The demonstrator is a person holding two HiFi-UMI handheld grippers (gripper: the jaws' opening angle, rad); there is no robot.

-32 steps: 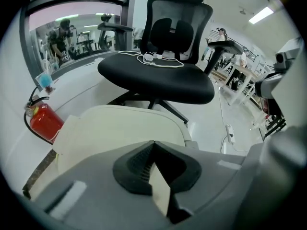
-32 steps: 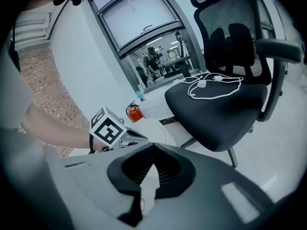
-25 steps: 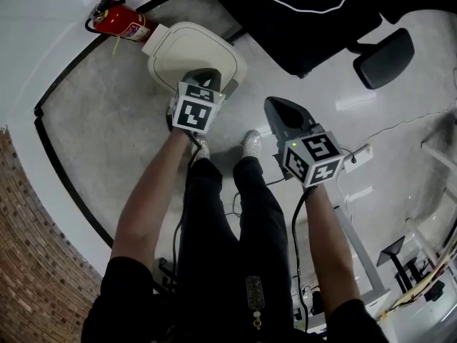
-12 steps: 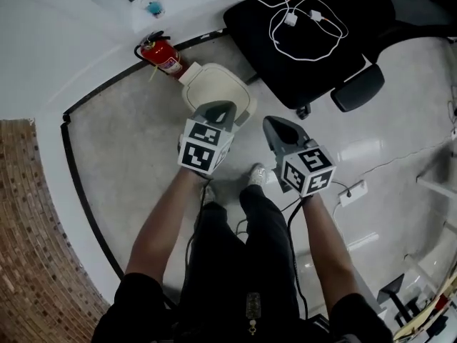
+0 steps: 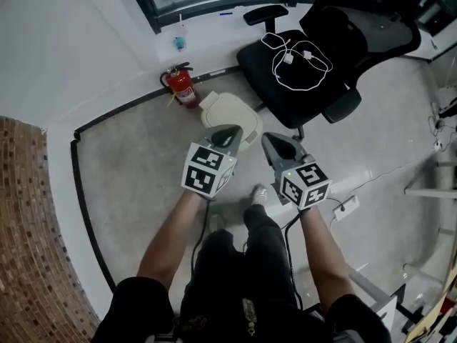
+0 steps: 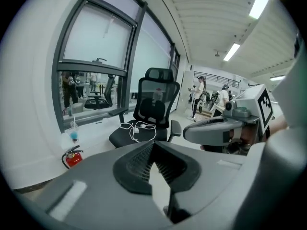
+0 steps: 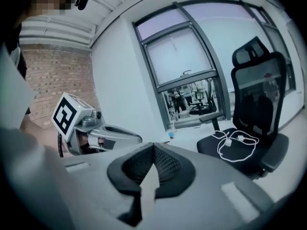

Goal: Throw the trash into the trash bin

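Observation:
The cream trash bin (image 5: 227, 111) stands on the floor by the wall with its lid down, its near edge hidden behind my left gripper (image 5: 227, 134). I hold both grippers high over the floor, side by side, pointing away from me. The left gripper (image 6: 154, 151) is shut, with nothing between its pads. My right gripper (image 5: 274, 143) is level with it to the right, and its jaws (image 7: 153, 152) are also shut and empty. I see no trash in any view. Each gripper shows in the other's view: the right gripper (image 6: 225, 128) and the left gripper (image 7: 98, 131).
A red fire extinguisher (image 5: 181, 86) stands left of the bin by the wall. A black office chair (image 5: 325, 45) with a coiled white cable (image 5: 296, 61) on its seat stands to the right of the bin. A window ledge (image 5: 214, 9) runs behind. My shoes (image 5: 258, 194) are below the grippers.
Both grippers have risen away from the bin and floor, staying shut. The head view has tilted up, so the bin looks smaller and the chair and window ledge have come into sight.

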